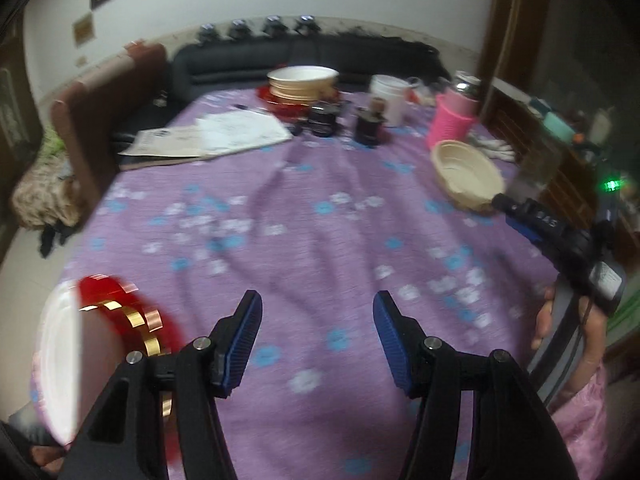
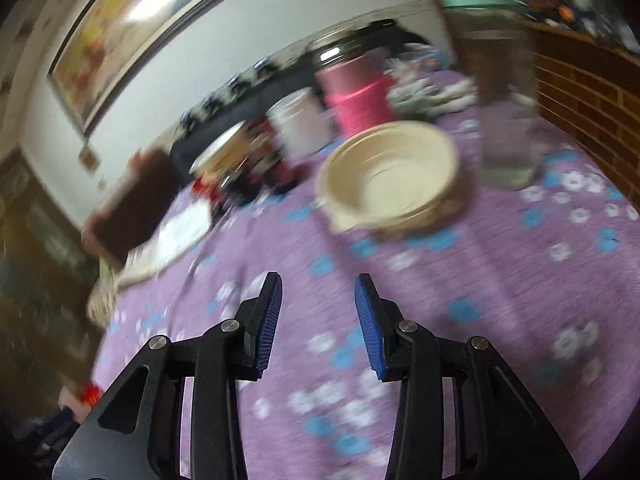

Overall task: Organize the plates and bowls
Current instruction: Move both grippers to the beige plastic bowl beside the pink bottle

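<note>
left claw agape, empty | right claw agape (blurred) | cream bowl ahead on tablecloth

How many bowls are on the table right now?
2: a cream bowl near the pink cup, and a white bowl stacked on red plates at the far edge. Others may be hidden.

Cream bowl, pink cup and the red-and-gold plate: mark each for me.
cream bowl [image 2: 390, 176]: right wrist view, inner floor of the bowl.
pink cup [image 1: 450, 126]: left wrist view, ribbed side wall.
red-and-gold plate [image 1: 120, 300]: left wrist view, red rim, lower left.
</note>
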### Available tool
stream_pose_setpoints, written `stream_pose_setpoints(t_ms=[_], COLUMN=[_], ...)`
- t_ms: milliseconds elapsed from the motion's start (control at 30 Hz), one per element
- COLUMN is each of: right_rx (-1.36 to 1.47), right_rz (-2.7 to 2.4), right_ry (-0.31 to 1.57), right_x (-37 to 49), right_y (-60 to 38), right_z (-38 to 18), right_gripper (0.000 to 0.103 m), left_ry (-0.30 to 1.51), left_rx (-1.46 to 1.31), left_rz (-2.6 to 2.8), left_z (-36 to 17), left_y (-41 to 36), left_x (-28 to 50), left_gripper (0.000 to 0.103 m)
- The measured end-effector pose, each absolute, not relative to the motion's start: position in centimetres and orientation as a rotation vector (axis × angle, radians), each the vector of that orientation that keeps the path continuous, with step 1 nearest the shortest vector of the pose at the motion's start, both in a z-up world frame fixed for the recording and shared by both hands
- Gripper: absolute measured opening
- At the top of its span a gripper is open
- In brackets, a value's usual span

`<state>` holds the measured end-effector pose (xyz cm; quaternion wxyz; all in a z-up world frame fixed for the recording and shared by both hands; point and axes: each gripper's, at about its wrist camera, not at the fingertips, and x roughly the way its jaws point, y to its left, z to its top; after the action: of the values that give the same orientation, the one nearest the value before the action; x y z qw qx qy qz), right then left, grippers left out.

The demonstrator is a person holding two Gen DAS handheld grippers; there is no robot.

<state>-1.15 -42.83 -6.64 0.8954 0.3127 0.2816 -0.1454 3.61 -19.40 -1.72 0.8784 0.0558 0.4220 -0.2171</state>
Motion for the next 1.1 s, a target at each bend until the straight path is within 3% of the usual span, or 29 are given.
stream_pose_setpoints(t_ms=[500,1100], right_rx=[0.958,0.976], right_rz=[-0.339,-0.374], right_ry=[0.594,0.598], right_x=[0.9,3.3], right_y=[-55.3,-57.0], right_z=[-8.7,-11.3], right_gripper=[0.037,0.037], left_ry=[1.037,1.133], left_rx=[0.116,-0.05], left_rz=[-0.571,-0.597], left_z=[-4.8,-8.5], left_y=[-36.7,-43.1], left_x=[16.3,21.2], left_gripper=[0.058,0.058])
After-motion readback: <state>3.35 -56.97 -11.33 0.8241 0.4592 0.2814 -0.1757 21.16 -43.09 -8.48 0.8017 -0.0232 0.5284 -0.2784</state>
